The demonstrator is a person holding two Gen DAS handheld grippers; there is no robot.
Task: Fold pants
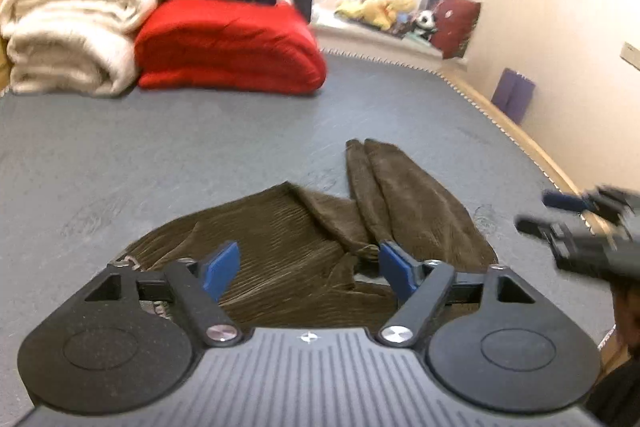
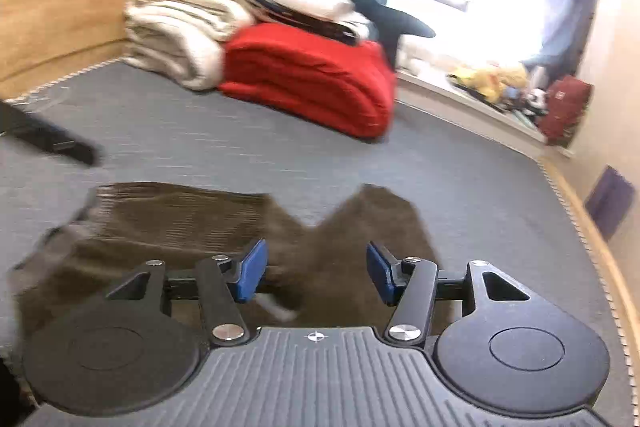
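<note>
Pants lie bunched on grey bed surface, legs toward 1 o'clock. Left gripper wide apart, empty, above cloth. Right gripper partly spread, empty. Judgement: fabric released, clearing for regrasp.

The left gripper has its jaws apart above the brown pants, which lie rumpled on the grey bed; the right gripper shows at right edge.

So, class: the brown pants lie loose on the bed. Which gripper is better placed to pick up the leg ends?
Probably the right gripper: open, with the pants leg ends just ahead.
</note>
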